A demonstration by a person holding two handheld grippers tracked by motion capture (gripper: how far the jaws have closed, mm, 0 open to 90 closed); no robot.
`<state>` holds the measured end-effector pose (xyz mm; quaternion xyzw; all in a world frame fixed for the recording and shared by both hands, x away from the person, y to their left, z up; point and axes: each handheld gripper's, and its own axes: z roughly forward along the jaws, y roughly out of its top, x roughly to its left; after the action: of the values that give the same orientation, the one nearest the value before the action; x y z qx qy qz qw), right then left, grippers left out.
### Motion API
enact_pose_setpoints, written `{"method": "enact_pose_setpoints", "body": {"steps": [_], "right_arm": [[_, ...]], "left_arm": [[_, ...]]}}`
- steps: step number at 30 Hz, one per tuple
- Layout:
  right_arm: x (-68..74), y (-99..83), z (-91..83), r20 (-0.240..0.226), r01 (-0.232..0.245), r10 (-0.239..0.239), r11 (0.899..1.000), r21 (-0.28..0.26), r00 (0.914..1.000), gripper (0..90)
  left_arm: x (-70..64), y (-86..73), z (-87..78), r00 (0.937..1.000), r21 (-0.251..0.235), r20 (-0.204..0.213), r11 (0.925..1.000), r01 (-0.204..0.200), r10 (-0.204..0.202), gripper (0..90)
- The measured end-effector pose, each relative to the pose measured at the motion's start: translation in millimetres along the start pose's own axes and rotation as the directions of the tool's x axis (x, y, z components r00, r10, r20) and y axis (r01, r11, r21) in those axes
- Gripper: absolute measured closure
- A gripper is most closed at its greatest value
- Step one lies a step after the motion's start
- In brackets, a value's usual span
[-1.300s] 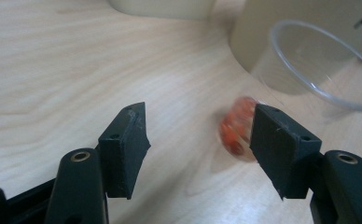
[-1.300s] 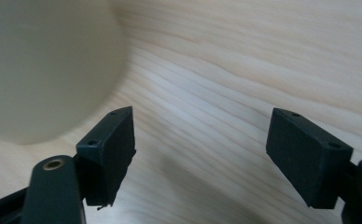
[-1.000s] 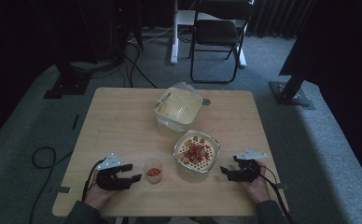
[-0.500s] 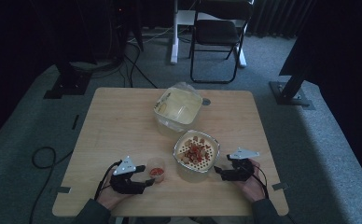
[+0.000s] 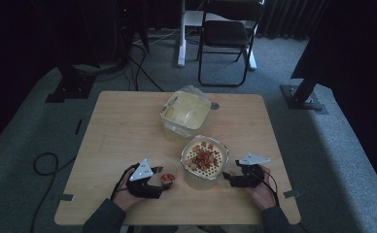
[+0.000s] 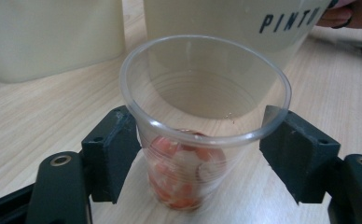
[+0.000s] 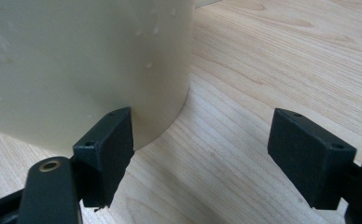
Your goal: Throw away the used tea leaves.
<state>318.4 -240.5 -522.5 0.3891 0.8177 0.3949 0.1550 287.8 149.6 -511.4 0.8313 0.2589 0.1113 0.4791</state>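
A: Where is the cup?

B: The clear plastic cup (image 6: 202,126) stands upright on the wooden table (image 5: 123,131), near its front edge on the person's left. It has red and pale bits in the bottom. The left gripper (image 5: 163,183) has its jaws set on either side of it, just beside the wall or barely touching, so I cannot tell whether it is grasping yet.

A: And the other hand?

B: The right gripper (image 5: 227,178) lies low near the front edge on the right, jaws spread wide and holding nothing. In the right gripper view one jaw sits just beside the wall of the cream tub (image 7: 76,60); the other jaw is over bare wood.

A: What crowds the cup?

B: That tub with the perforated insert (image 5: 205,156), carrying red pieces, stands just to the cup's right, between the two grippers. A second cream tub (image 5: 185,112), lined with clear plastic, stands farther back near the middle.

A: Any free room?

B: The whole left half of the table is bare, and so is the far right corner. A strip of bare wood runs along the front edge, below the cup.

A: Around the table?

B: Grey carpet (image 5: 31,126), a black cable (image 5: 43,165) on the floor at the left, a folding chair (image 5: 225,39) beyond the far edge, dark stand bases at both sides.
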Motion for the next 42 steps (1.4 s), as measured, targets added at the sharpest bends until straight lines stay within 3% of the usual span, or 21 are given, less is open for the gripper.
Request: {"method": "enact_pose_setpoints", "body": {"steps": [16, 23, 28, 33, 42], "right_arm": [[-0.9, 0.5, 0.8, 0.008, 0.0, 0.0, 1.0, 0.0, 1.0, 22.0], [0.3, 0.5, -0.3, 0.008, 0.002, -0.002, 1.0, -0.002, 1.0, 23.2], [0.9, 1.2, -2.9, 0.002, 0.001, -0.001, 1.0, -0.015, 1.0, 24.1], [0.1, 1.7, -3.0, 0.0, -0.016, 0.016, 1.0, -0.022, 0.9999, 25.5], [12.8, 6.5, 3.3, -0.03, -0.003, 0.003, 1.0, -0.015, 0.9995, 28.5]], "left_arm": [[-0.8, 12.1, 26.5, 0.9993, -0.004, 0.001, 0.9993, -0.037, 0.037, 25.8], [6.9, 13.4, 17.9, 0.9994, -0.024, -0.028, 0.9995, -0.02, 0.019, 27.7], [19.5, 15.9, 4.0, 0.9972, -0.059, -0.075, 0.9983, 0.004, -0.008, 28.0], [35.5, 18.5, -13.3, 0.9879, -0.095, -0.148, 0.995, 0.031, -0.045, 28.0], [65.8, 19.4, -41.7, 0.9618, -0.136, -0.254, 0.9883, 0.069, -0.102, 28.0]]}}
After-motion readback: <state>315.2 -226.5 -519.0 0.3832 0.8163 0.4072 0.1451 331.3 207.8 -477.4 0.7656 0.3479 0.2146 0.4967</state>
